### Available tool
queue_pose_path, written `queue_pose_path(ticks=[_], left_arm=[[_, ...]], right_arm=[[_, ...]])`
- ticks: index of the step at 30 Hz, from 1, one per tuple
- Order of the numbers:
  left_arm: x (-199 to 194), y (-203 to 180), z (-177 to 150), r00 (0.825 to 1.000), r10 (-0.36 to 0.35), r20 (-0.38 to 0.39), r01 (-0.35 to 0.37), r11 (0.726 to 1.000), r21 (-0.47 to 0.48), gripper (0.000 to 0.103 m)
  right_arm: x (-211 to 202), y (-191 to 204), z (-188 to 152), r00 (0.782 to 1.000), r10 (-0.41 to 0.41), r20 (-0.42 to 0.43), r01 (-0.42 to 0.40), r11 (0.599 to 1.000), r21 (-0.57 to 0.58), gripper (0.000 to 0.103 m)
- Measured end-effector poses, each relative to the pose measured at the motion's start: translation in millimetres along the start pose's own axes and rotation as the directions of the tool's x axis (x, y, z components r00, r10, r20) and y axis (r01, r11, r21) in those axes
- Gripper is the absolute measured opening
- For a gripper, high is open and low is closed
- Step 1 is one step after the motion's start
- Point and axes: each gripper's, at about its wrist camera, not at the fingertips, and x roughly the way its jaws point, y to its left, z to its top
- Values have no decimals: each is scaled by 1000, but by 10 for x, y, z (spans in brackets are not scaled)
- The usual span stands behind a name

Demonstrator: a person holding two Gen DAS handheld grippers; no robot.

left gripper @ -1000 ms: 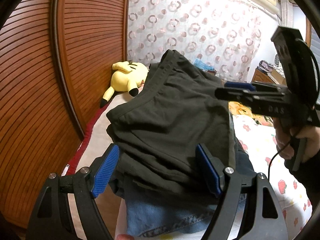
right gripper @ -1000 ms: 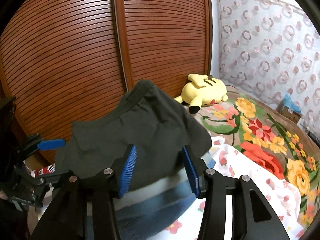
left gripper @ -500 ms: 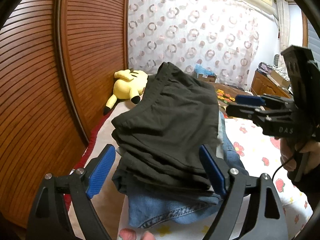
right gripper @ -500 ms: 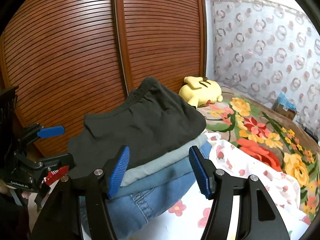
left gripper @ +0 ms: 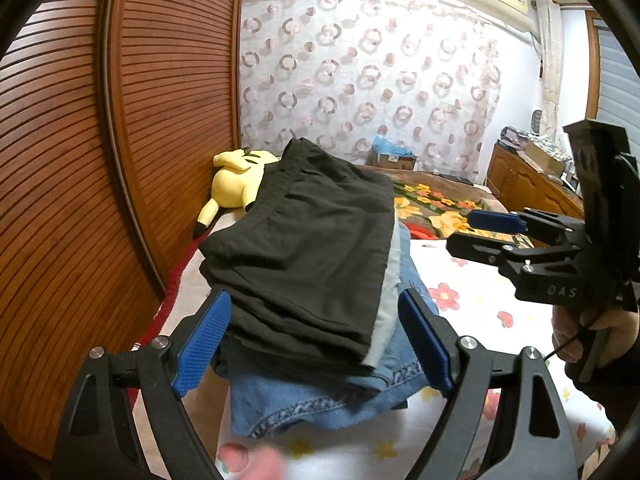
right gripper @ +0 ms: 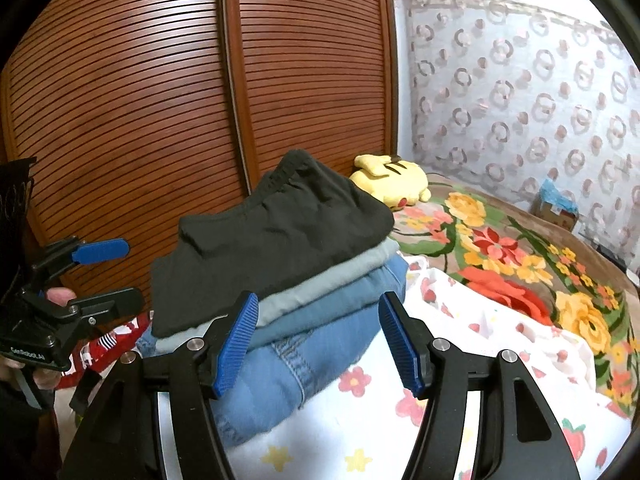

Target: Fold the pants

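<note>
Black pants [left gripper: 312, 248] sit folded atop the stack [right gripper: 288, 320] on the bed [right gripper: 460, 360]. Left gripper [left gripper: 316, 344] and right gripper [right gripper: 316, 344]: fingers spread, nothing pinched. Best to retreat level, without snagging the top layer.

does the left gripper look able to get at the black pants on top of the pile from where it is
Probably yes. The left gripper is open with nothing in it, and the near edge of the black pants lies just ahead between its fingers, uncovered on top of the pile. The right gripper stays off to the side.
</note>
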Motion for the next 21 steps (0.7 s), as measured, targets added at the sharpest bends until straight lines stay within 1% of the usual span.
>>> queue_pose_path(ticks=[1,4,12,18,20,21], left_arm=[[-14,-7,-5,1000,4,2,-4,1000,-2,86],[-80,-46,-32,1000,-14,13,15,1000,-6,86],[-237,-208,-165,999,-33,11,33,999,10,86],[-388,-411,-288,997,-72,17,71,997,33,86],[-438,-486,-325,996,-85,21,84,996,43,86],[-469,-538,-352,995,-96,23,95,994,48,86]], right_arm=[[-41,15,-19,1000,-7,2,7,1000,3,65],[-190,62,-98,1000,-23,10,23,1000,11,65],[-557,249,-318,997,-69,25,68,997,33,65],[-863,356,-523,993,-113,42,110,992,60,65],[-972,411,-608,989,-138,47,135,989,67,66],[-1023,429,-646,987,-151,47,147,986,74,69]])
